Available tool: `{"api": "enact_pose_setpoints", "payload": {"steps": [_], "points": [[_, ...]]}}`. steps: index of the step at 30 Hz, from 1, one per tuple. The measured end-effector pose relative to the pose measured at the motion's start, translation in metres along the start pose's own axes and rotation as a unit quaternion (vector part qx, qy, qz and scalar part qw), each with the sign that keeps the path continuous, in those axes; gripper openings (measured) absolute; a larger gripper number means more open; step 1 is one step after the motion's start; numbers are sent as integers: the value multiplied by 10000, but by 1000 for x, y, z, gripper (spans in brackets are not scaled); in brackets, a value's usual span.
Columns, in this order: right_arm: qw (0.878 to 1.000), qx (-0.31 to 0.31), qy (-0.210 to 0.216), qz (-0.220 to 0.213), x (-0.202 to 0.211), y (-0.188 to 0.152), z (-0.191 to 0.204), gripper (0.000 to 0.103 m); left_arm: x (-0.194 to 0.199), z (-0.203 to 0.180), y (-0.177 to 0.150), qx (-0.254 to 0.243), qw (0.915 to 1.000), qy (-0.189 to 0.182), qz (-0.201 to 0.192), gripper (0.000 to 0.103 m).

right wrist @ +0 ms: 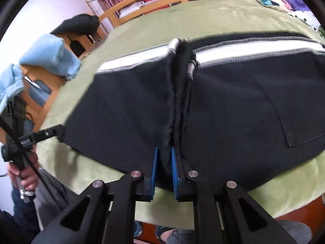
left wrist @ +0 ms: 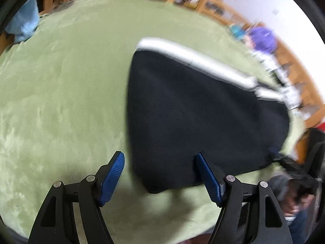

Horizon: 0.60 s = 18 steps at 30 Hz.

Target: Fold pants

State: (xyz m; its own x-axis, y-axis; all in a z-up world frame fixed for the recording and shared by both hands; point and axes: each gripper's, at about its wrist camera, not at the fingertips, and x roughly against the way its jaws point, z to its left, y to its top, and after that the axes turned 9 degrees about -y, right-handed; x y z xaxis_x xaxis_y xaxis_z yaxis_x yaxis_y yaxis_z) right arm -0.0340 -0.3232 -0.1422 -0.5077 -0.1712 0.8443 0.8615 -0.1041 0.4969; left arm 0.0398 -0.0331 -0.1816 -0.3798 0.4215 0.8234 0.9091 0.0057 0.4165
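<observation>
The dark pants (right wrist: 223, 105) lie flat on the green blanket (right wrist: 203, 14) that covers the bed, and I take them as my landmark. Their long axis runs crosswise to the right gripper (right wrist: 163, 170), with the white side stripe (right wrist: 254, 49) along the far edge, the side away from the person. A thick fold ridge (right wrist: 178, 93) crosses the pants from the stripe straight to the near hem, and that ridge runs right into the right gripper.

The right jaws stand a little apart, with the near end of the ridge between the blue pads (right wrist: 154, 168). I judge the cloth to be let go, not pinched: a gap shows on either side of it, though the blur leaves some doubt.

The left gripper (left wrist: 160, 172) hangs over the pants' near left corner, the rounded end beside bare blanket. Its jaws are spread wide and hold nothing; one pad is over blanket, the other over the dark cloth just inside the edge.

So the right hand is the nearer one to the fold, sitting on it, while the left waits at the free end. The coming move, I think, turns on that free end: it lies ahead of and between the left jaws, and would need carrying along the pants' length toward the ridge for another fold.
</observation>
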Motion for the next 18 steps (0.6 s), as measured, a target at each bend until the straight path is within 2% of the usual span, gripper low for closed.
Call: {"api": "enact_pose_setpoints", "payload": {"steps": [1,4,6,7,9,12,14,15,18], "points": [[10000,-8,-72,13,1,2,-1,40,-8,-2,-1,-4,9999,63,92,72],[9997,-150,74,-171,18,8,-7,41,-8,-2,-3,-59,9999,70,79,72],[9990,-173,-4,-419,29,13,-7,43,1,-1,0,69,9999,-150,-38,72],[9986,-168,-1,-509,31,15,-7,45,7,2,3,171,9990,-378,-171,72],[9980,-218,111,-575,28,20,-8,46,7,4,6,260,9981,-507,-233,72],[9987,-255,171,-407,4,23,-7,45,-18,5,6,247,9996,-24,134,73],[9998,-92,-85,-123,-19,21,0,45,-23,-1,6,96,9998,136,63,76],[9998,-68,-102,-180,-21,21,1,45,-22,-6,7,3,9998,164,70,75],[9997,-39,53,-218,-13,29,2,45,-10,-8,13,65,9999,-158,10,73]]}}
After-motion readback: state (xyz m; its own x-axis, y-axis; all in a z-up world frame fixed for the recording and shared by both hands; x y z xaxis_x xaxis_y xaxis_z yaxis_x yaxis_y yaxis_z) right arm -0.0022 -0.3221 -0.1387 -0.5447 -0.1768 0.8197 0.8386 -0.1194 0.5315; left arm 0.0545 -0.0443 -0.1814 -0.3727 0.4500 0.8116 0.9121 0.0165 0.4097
